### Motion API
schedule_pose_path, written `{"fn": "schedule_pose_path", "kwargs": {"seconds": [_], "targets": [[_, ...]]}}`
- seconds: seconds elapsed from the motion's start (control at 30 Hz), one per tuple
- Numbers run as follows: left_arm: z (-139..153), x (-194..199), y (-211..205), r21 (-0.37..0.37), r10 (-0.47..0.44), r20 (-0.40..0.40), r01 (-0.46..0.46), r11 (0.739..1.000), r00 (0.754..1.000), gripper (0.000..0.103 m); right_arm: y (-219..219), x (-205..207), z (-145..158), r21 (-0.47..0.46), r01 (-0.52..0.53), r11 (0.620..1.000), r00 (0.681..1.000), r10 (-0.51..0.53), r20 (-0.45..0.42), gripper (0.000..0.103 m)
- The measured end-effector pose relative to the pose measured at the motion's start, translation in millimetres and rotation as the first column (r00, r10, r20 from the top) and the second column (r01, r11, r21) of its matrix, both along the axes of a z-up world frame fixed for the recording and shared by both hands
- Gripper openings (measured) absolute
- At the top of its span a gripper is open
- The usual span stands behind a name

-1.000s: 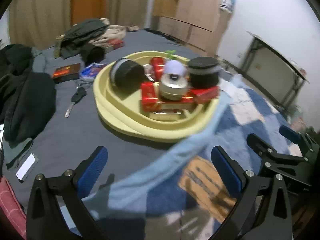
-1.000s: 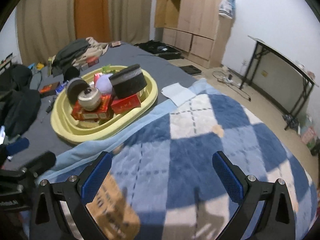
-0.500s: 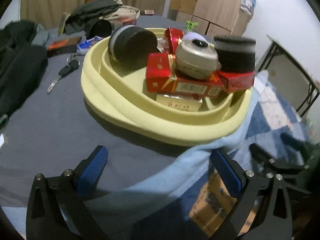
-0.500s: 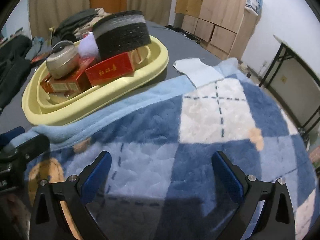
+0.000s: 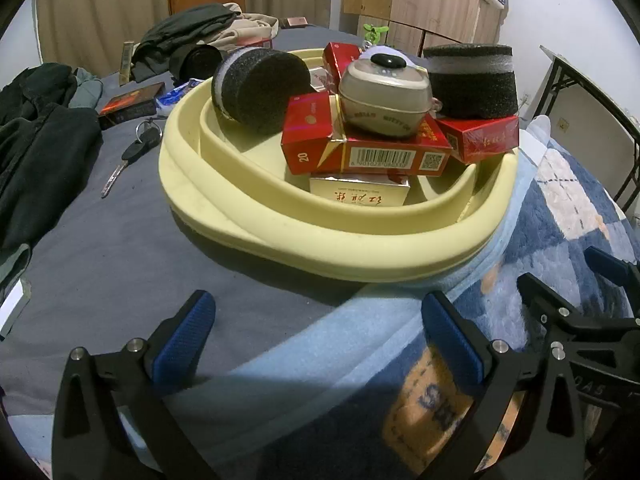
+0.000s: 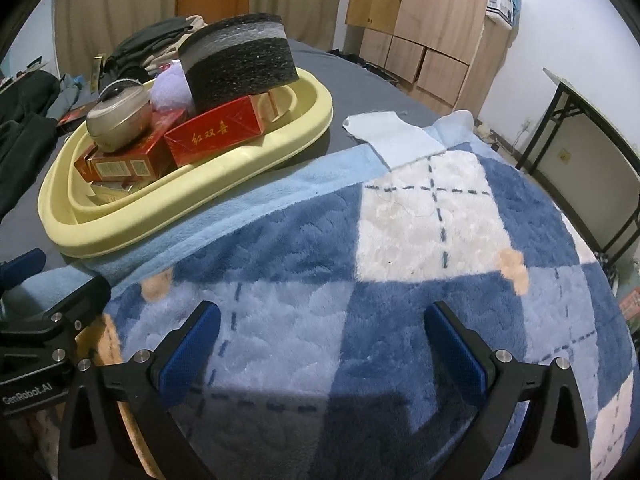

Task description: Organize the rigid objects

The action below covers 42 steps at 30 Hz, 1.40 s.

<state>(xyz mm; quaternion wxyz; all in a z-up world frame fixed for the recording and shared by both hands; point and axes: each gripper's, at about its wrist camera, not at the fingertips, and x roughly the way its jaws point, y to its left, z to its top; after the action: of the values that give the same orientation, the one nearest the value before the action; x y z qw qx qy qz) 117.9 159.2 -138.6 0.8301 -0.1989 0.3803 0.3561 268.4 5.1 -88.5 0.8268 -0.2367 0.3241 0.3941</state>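
A pale yellow oval basin [image 5: 328,248] sits on the bed and also shows in the right wrist view [image 6: 188,196]. It holds red cigarette boxes [image 5: 376,152], a grey round case [image 5: 384,100], two black foam cylinders [image 5: 260,84] [image 5: 472,80] and a cream box [image 5: 360,194]. My left gripper [image 5: 316,344] is open and empty, just short of the basin's near rim. My right gripper [image 6: 320,348] is open and empty over the blue checked blanket [image 6: 400,240], to the right of the basin.
Keys [image 5: 132,156], a dark box [image 5: 128,106] and dark clothes [image 5: 36,148] lie left of the basin on the grey sheet. A white cloth [image 6: 392,132] lies beyond the blanket. Wooden cupboards [image 6: 432,28] and a folding table [image 6: 592,152] stand to the right.
Both grippers have moved closer to the basin and lower over the bed. Both stayed open. Nothing in the basin has moved.
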Motion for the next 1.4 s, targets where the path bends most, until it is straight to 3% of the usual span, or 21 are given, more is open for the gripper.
{"fn": "schedule_pose_path", "kwargs": {"seconds": [1.4], "targets": [[0.7, -0.3, -0.3, -0.001, 0.0, 0.0, 0.0, 1.0, 1.0, 0.103, -1.4, -2.0, 0.5, -0.001, 0.001, 1.0, 1.0, -0.001, 0.003, 0.103]]}}
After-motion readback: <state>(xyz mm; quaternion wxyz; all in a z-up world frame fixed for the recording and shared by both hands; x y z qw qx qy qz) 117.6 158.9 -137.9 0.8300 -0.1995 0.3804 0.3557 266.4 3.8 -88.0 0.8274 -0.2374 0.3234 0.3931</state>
